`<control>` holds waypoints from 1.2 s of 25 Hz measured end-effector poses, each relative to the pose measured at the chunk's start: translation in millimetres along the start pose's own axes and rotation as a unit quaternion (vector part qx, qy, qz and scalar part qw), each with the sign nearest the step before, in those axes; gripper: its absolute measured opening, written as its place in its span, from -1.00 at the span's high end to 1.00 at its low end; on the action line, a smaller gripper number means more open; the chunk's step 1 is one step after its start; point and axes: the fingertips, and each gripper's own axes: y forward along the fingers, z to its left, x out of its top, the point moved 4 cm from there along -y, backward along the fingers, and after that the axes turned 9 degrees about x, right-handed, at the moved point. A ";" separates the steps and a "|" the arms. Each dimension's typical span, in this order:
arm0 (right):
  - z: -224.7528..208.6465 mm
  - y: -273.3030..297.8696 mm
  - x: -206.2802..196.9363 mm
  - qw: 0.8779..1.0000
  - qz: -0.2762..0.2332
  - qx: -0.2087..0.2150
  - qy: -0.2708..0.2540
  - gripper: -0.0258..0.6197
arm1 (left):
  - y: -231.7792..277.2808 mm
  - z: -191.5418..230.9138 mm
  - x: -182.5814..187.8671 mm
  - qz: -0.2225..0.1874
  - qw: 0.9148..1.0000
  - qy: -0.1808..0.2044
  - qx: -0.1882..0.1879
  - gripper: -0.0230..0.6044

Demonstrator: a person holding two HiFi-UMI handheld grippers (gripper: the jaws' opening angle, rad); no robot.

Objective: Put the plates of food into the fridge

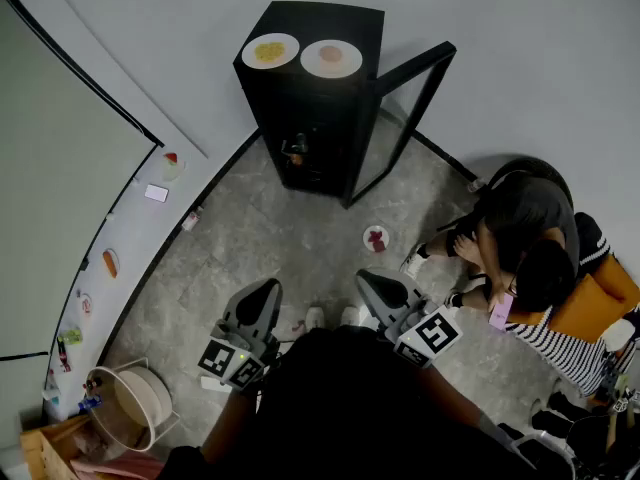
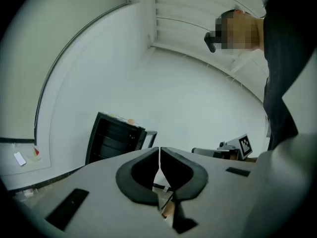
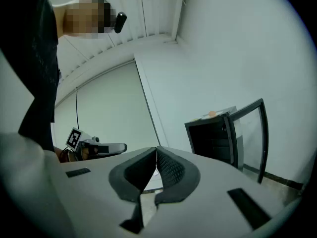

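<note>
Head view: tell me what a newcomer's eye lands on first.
The black fridge stands at the far wall, its door swung open, a yellow-food plate and a pinkish-food plate on its top. A third plate lies on the floor before it; the left gripper and right gripper hover shut and empty near the bottom edge.

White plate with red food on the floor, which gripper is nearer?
Right. The right gripper hangs just below the white plate of red food in the head view; the left gripper is farther, down-left.

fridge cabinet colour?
Black; the fridge shows best in the head view.
</note>
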 end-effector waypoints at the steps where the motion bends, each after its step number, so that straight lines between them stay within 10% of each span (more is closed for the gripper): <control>1: 3.0 -0.2 -1.7 1.000 -0.002 0.003 -0.004 0.83 | -2.9 0.4 -0.9 0.000 1.000 -0.001 -0.004 0.82; 30: -28.7 -39.4 -30.4 0.999 -0.010 0.045 0.016 0.83 | -10.0 -22.9 -13.8 -0.024 0.998 0.029 0.052 0.82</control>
